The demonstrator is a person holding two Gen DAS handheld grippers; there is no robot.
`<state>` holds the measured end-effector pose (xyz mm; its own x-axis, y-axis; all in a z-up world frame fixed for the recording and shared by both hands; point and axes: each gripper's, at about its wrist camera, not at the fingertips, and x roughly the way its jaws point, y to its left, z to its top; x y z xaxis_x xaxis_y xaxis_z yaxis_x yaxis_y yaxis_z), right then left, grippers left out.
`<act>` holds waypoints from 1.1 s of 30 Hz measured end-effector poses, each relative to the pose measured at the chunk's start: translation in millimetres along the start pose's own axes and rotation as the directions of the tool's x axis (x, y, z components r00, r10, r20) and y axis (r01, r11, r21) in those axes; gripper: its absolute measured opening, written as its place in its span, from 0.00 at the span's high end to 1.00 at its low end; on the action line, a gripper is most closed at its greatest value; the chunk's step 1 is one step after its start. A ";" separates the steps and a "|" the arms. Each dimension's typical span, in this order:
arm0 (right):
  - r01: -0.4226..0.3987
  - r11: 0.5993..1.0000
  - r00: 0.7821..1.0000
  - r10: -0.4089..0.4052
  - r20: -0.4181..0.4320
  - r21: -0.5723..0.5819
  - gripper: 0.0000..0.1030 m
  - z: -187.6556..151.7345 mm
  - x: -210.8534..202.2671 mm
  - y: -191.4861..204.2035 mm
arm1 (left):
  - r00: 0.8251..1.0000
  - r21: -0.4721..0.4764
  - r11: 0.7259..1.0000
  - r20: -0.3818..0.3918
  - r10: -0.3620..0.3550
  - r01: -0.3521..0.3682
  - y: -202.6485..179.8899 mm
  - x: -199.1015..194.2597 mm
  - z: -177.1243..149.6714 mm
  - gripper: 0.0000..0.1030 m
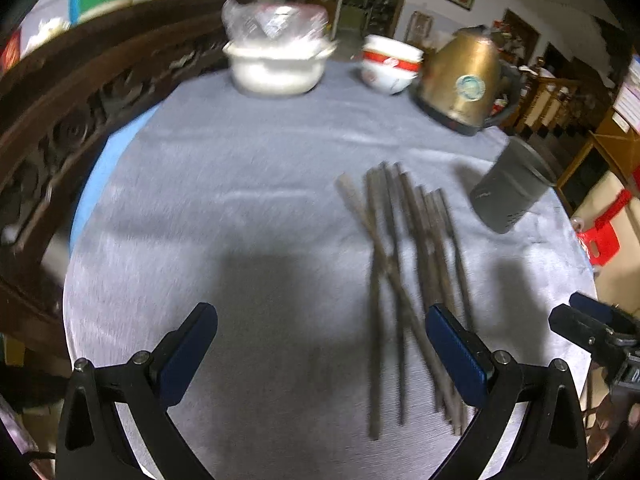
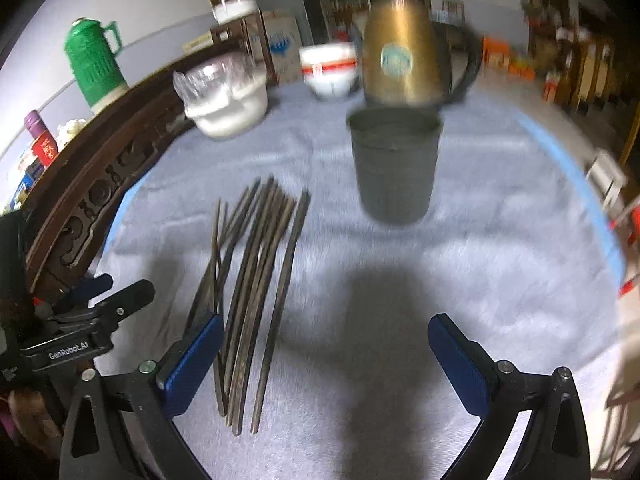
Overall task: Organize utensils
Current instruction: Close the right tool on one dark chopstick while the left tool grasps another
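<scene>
Both views motion-blurred; fine detail of background shelving unreadable. Chopsticks (image 1: pixel 404 288) — a loose bundle lying flat on the grey-clothed surface (image 1: pixel 240 184), some crossing, count unclear, their near ends partly hidden behind a blue finger pad (image 1: pixel 456 354). Dark holder cup (image 2: pixel 394 168) — upright, just right of the bundle, apart from it. Brass kettle (image 2: pixel 400 56) behind the cup; its base hidden by the cup's rim. Left gripper (image 1: pixel 320 354) — above the surface, fingers spread wide, holding nothing. Right gripper (image 2: pixel 326 362) — likewise wide apart and empty, bundle beside its left finger.
</scene>
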<state>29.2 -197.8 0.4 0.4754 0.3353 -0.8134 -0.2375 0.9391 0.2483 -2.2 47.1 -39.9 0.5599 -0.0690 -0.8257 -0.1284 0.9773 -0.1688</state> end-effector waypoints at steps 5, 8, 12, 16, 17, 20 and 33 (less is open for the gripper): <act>-0.043 0.997 0.995 0.049 -0.092 0.063 0.27 9.8 31.9 -4.0 | 0.999 -0.069 0.998 -0.039 -0.002 0.000 22.1 9.9 -2.8 0.00; -0.071 0.994 0.988 0.082 -0.133 0.087 0.38 20.4 48.9 1.4 | 0.999 -0.086 0.996 -0.052 -0.012 0.008 26.0 13.1 -2.0 0.00; -0.071 0.994 0.982 0.085 -0.169 0.087 0.56 36.1 69.2 12.5 | 0.998 -0.089 0.996 -0.065 -0.016 0.010 25.7 16.9 2.7 0.00; -0.045 0.994 0.974 0.065 -0.215 0.095 0.69 39.3 90.3 13.7 | 0.996 -0.096 0.995 -0.081 -0.027 0.020 23.3 22.0 12.6 0.01; -0.042 0.995 0.974 0.061 -0.219 0.092 0.71 40.6 90.9 13.9 | 0.996 -0.102 0.994 -0.088 -0.032 0.023 22.3 23.9 16.6 0.02; -0.068 0.994 0.968 0.087 -0.235 0.087 0.78 42.4 94.3 14.2 | 0.991 -0.127 0.991 -0.121 -0.056 0.040 17.7 32.9 28.9 0.08; -0.088 0.994 0.958 0.101 -0.268 0.061 0.90 38.7 90.9 -9.2 | 0.939 -0.190 0.981 -0.330 -0.093 0.030 -17.2 87.8 87.0 0.39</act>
<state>107.4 -173.1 -55.6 0.2047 0.3960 -0.8952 -0.2257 0.9090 0.3505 120.4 41.7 -62.7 0.2674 -0.2222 -0.9376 -0.2647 0.9187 -0.2932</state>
